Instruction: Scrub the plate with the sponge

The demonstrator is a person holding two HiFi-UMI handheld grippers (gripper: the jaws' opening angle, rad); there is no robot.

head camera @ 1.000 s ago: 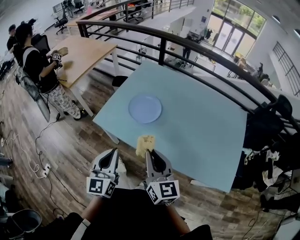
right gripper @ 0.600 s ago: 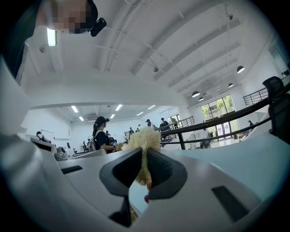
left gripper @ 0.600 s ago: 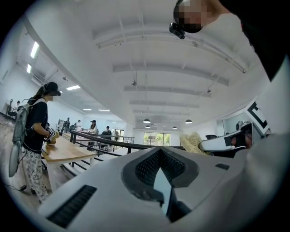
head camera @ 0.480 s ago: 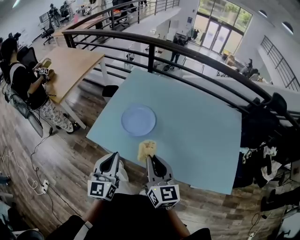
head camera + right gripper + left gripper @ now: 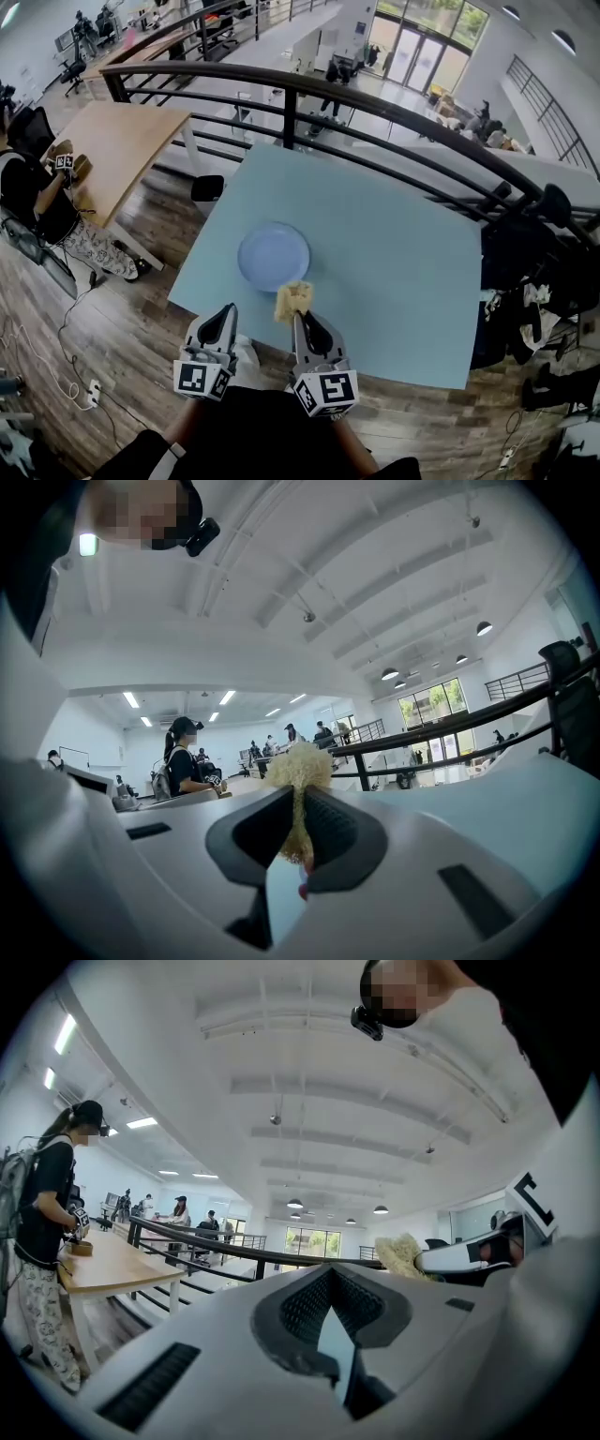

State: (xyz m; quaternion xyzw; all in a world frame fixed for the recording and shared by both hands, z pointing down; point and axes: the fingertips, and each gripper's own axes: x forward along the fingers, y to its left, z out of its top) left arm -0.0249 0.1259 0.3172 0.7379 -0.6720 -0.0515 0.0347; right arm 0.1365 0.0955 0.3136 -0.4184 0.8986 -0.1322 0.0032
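Note:
A pale blue round plate (image 5: 273, 255) lies on the light blue table (image 5: 394, 272), near its front left corner. My right gripper (image 5: 300, 317) is shut on a yellow sponge (image 5: 292, 300), held just in front of the plate's near rim, over the table's front edge. In the right gripper view the sponge (image 5: 298, 771) is pinched between the jaws and sticks out past them. My left gripper (image 5: 230, 314) hangs left of the right one, off the table over the wooden floor, jaws shut with nothing in them. The sponge (image 5: 403, 1253) shows at right in the left gripper view.
A black railing (image 5: 309, 89) runs behind the table. A wooden table (image 5: 112, 150) stands to the left with a seated person (image 5: 33, 187) beside it. Dark chairs and clutter (image 5: 539, 272) crowd the right side. Cables (image 5: 56, 347) lie on the floor at left.
The view has closed in on the table: plate and table have come nearer to my grippers. The sponge now sits right at the plate's near rim. Both grippers keep their grip.

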